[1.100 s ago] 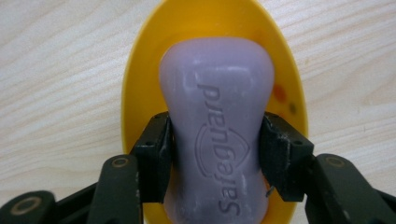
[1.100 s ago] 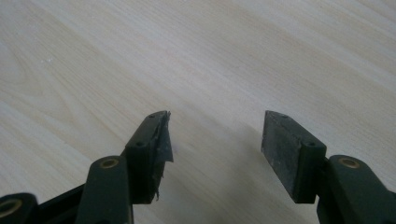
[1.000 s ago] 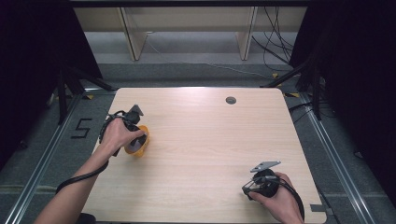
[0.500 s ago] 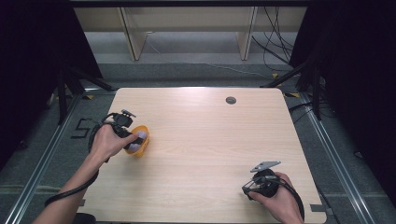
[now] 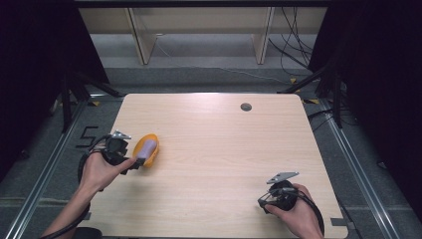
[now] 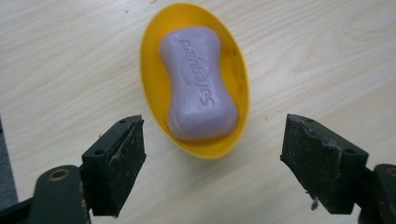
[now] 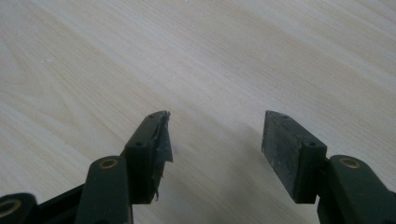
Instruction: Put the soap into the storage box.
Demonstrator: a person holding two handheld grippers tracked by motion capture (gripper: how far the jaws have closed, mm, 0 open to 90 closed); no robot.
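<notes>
Soap in dish, jaws wide

Nearby, nothing blocks the left gripper (image 6: 212, 168): spread jaws flank the glossy yellow oval dish (image 6: 156, 93), upper centre, holding a smooth lilac embossed soap (image 6: 196, 84). Right gripper (image 7: 215, 140) gapes over bare pale-wood table (image 7: 280, 51).

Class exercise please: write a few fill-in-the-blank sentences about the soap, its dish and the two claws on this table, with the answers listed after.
1. The purple soap lies in a dish coloured ____.
2. The word pressed into the soap reads ____.
3. The left claw has its jaws ____, with the dish apart from both.
4. Under the right claw lies bare ____ tabletop.

Answers: yellow; Safeguard; open; wooden
</notes>
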